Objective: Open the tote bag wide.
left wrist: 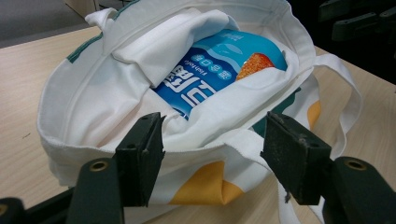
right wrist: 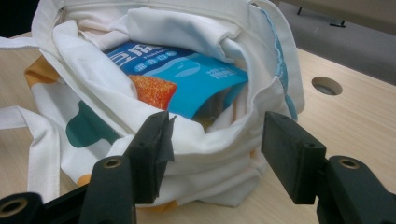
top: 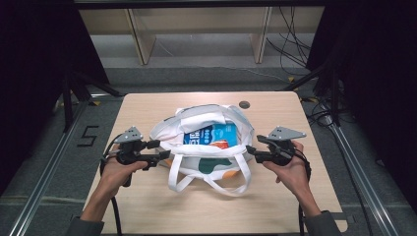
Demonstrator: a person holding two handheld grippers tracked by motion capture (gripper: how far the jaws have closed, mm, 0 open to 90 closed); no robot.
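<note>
White tote bag (top: 206, 142) lies mid-desk (top: 147, 206), mouth open, blue snack packet (top: 211, 135) inside. My left tongs (top: 160, 150) and right tongs (top: 251, 151) sit at opposite bag edges, jaws apart, gripping nothing I can see.

A white cloth tote bag with green and orange patches (top: 206, 147) lies at the middle of the light wooden worktop (top: 147, 206), its mouth open upward. A blue snack packet (top: 209, 135) lies inside the bag, partly under a fold of cloth at its far left. The bag's straps trail toward the near edge. The left gripper (top: 164, 150) sits just left of the bag, the right gripper (top: 250, 151) just right, each seemingly close against the rim. A small round hole (top: 244, 104) lies beyond the bag, far right.
</note>
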